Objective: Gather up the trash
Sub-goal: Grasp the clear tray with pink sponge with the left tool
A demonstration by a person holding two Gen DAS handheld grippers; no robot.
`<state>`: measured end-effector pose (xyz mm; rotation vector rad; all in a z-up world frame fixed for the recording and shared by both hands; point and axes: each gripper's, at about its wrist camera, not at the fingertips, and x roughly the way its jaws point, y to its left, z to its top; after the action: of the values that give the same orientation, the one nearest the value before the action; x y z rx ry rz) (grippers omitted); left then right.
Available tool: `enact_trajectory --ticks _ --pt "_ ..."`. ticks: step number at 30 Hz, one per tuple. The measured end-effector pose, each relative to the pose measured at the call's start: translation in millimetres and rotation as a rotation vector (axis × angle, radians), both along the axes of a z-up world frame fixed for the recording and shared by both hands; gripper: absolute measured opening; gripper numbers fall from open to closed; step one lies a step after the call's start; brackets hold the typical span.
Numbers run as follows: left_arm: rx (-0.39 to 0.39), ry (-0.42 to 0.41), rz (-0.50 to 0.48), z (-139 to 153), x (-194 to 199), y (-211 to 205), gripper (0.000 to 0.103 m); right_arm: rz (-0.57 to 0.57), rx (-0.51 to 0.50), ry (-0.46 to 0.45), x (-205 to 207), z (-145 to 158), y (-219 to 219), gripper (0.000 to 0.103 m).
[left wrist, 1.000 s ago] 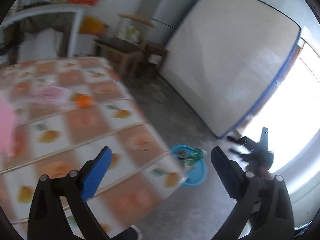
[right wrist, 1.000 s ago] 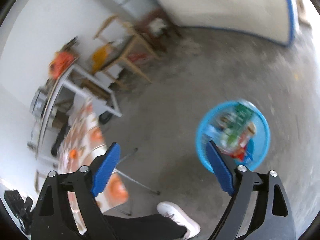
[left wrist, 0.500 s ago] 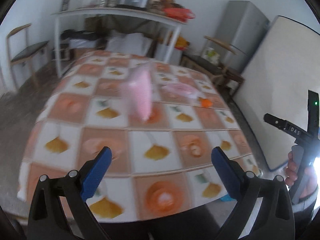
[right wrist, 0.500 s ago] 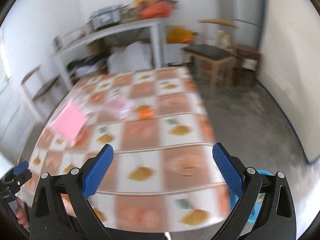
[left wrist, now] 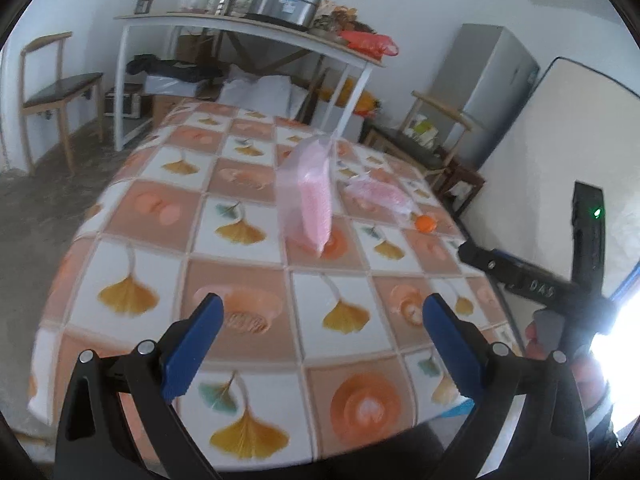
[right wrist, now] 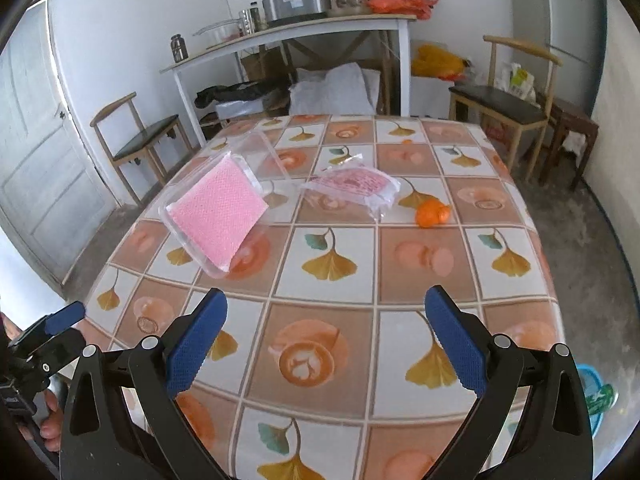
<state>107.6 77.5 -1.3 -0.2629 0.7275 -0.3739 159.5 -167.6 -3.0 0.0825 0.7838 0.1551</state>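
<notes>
Right wrist view, right gripper [right wrist: 326, 336] jaws wide, empty, left gripper [left wrist: 320, 340] likewise, pink tray [right wrist: 218, 212] on table [right wrist: 440, 296]

One clear plastic tray with pink foam [right wrist: 216, 216], one crumpled clear pink wrapper [right wrist: 354, 184], one orange peel [right wrist: 431, 213], two wooden chairs [right wrist: 506, 100].

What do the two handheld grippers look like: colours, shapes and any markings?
Both the left gripper and right gripper have black angular arms with silver rivets and blue ribbed finger pads. Seen from the left wrist, the right gripper's body carries white "DAS" lettering and a green light.
</notes>
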Motion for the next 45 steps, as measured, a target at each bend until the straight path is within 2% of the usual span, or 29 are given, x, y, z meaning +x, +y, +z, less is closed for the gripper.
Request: enact_trajectory --ticks 5,8,10,13,15,18,20,21,23,25,32,39,41,42,44,45 --pt "-0.073 -0.030 0.013 6.8 44.0 -1.7 0.097 -0.007 0.081 0.010 11.0 -1.6 -3.8 0.095" --pt "-0.075 -0.054 -0.004 13.1 68.2 -8.2 0.097 0.007 0.115 0.019 16.4 -6.3 -1.5 0.095" --pt "-0.015 -0.072 -0.035 15.7 85.5 -22.0 0.097 0.017 0.136 0.036 19.5 -12.4 1.5 0.095" --pt "0.069 -0.082 -0.011 13.2 105.4 -33.7 0.097 0.037 0.147 0.067 25.3 -22.8 6.6 0.095" --pt "0.093 -0.061 0.011 8.1 117.1 -34.0 0.095 0.046 0.147 0.078 26.9 -27.0 7.9 0.095" --pt "0.093 0.000 0.044 -5.1 135.2 -29.0 0.082 0.047 0.130 0.086 27.3 -30.8 7.6 0.095" --pt "0.073 0.043 0.055 -13.3 142.6 -22.8 0.065 0.049 0.124 0.092 27.2 -32.2 6.9 0.094" --pt "0.058 0.060 0.057 -16.2 143.9 -19.7 0.061 0.051 0.125 0.091 26.5 -32.4 6.4 0.094" --pt "-0.009 0.086 0.061 -20.3 143.4 -9.7 0.047 0.052 0.130 0.091 25.0 -32.7 4.7 0.092" --pt "-0.066 0.109 0.067 -21.5 141.3 -1.4 0.043 0.052 0.133 0.090 24.4 -32.3 3.5 0.091" --pt "-0.160 0.183 0.036 -20.6 111.3 17.1 0.042 0.068 0.142 0.077 14.7 -23.7 4.5 0.090" --pt "-0.368 0.345 -0.043 -29.6 50.8 52.0 0.042 0.108 0.172 0.035 -6.7 0.2 3.4 0.089" --pt "-0.356 0.355 -0.049 -31.5 36.0 55.7 0.044 0.123 0.173 0.025 -12.0 6.6 3.7 0.089" --pt "-0.315 0.338 -0.035 -30.4 28.9 57.1 0.048 0.130 0.174 0.018 -13.7 8.9 4.7 0.089" --pt "-0.254 0.299 0.006 -27.0 19.7 59.7 0.069 0.138 0.169 0.015 -14.1 10.2 6.9 0.085" --pt "-0.236 0.278 0.029 -24.6 15.6 61.8 0.071 0.143 0.171 0.021 -14.2 10.9 9.6 0.084"
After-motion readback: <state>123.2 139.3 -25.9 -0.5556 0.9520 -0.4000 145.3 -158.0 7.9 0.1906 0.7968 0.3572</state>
